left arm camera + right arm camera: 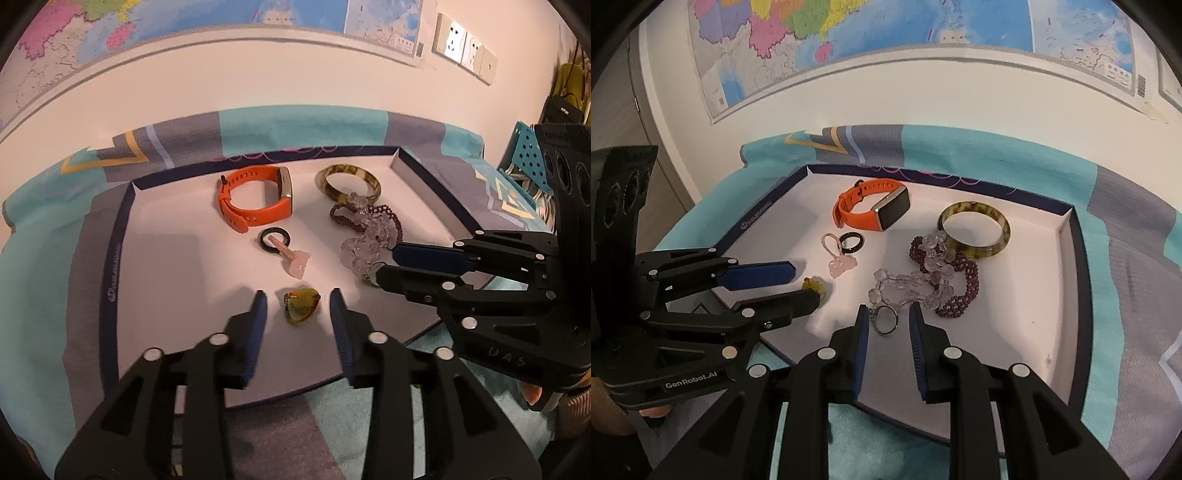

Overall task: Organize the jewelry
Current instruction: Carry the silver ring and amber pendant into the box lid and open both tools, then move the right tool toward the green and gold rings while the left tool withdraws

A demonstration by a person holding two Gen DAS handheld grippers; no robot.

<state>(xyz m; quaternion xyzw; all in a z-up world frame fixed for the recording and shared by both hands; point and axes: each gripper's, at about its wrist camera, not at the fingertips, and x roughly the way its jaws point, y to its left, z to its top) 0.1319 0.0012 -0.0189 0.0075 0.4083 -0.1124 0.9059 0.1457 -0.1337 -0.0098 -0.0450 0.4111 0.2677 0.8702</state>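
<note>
Presently: left gripper (297, 308) jaws slightly parted around amber ring (301, 301), gripping nothing; right gripper (888, 321) likewise around silver ring (885, 319). Risk: crystal bracelet (912, 282) at its one o'clock snagging.

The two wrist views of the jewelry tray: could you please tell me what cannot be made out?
- Yellow-green piece: right wrist view, the left gripper's lower finger covers most of it.
- Silver ring: left wrist view, only a sliver shows behind the right gripper's fingertip.
- Tray: both views, its near edge is hidden by the grippers.
- Tray rim lettering: too small.
</note>
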